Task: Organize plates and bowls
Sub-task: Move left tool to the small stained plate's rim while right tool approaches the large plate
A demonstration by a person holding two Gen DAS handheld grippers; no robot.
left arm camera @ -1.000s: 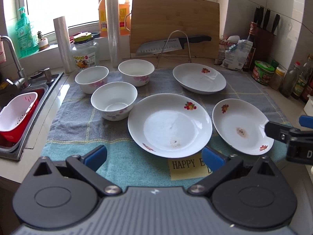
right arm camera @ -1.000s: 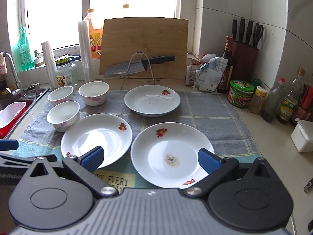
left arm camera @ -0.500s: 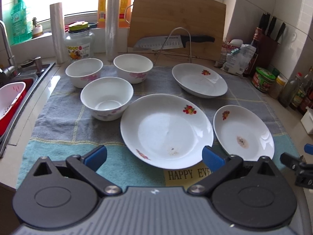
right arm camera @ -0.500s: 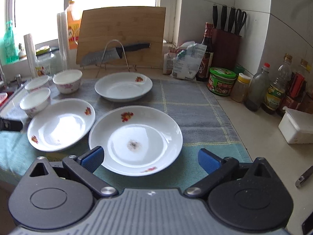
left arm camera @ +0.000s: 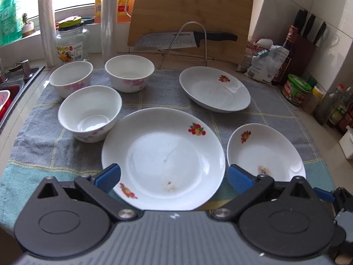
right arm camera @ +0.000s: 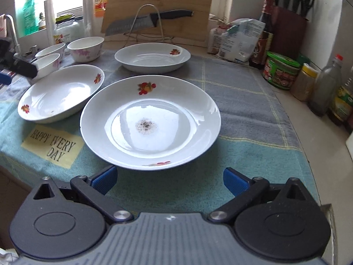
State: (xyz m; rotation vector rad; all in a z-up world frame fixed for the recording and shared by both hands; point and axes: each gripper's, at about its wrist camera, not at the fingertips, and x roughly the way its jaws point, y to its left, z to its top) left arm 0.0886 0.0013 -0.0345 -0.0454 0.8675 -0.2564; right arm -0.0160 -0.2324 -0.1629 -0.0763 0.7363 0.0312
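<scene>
Three white flowered bowls [left arm camera: 89,112] [left arm camera: 70,79] [left arm camera: 129,72] stand at the left on a towel [left arm camera: 154,97]. Three white plates lie beside them: a middle plate [left arm camera: 163,156], a far plate [left arm camera: 214,88] and a right plate [left arm camera: 264,152] with a brown speck. My left gripper [left arm camera: 174,176] is open, its blue fingertips on either side of the middle plate's near part. My right gripper [right arm camera: 169,180] is open just short of the specked plate [right arm camera: 150,121]. The middle plate [right arm camera: 59,92] and far plate [right arm camera: 152,55] also show in the right wrist view. Neither gripper holds anything.
A wooden cutting board [left arm camera: 192,11] and a knife on a wire rack [left arm camera: 187,39] stand behind the dishes. Jars, bottles and a knife block [right arm camera: 289,28] line the right wall. A sink [left arm camera: 8,92] lies left. A glass jar [left arm camera: 70,42] and film rolls stand near the window.
Both grippers have moved forward and lower toward the plates. The left one now reaches over the middle plate's near edge; the right one has closed in on the specked plate.
</scene>
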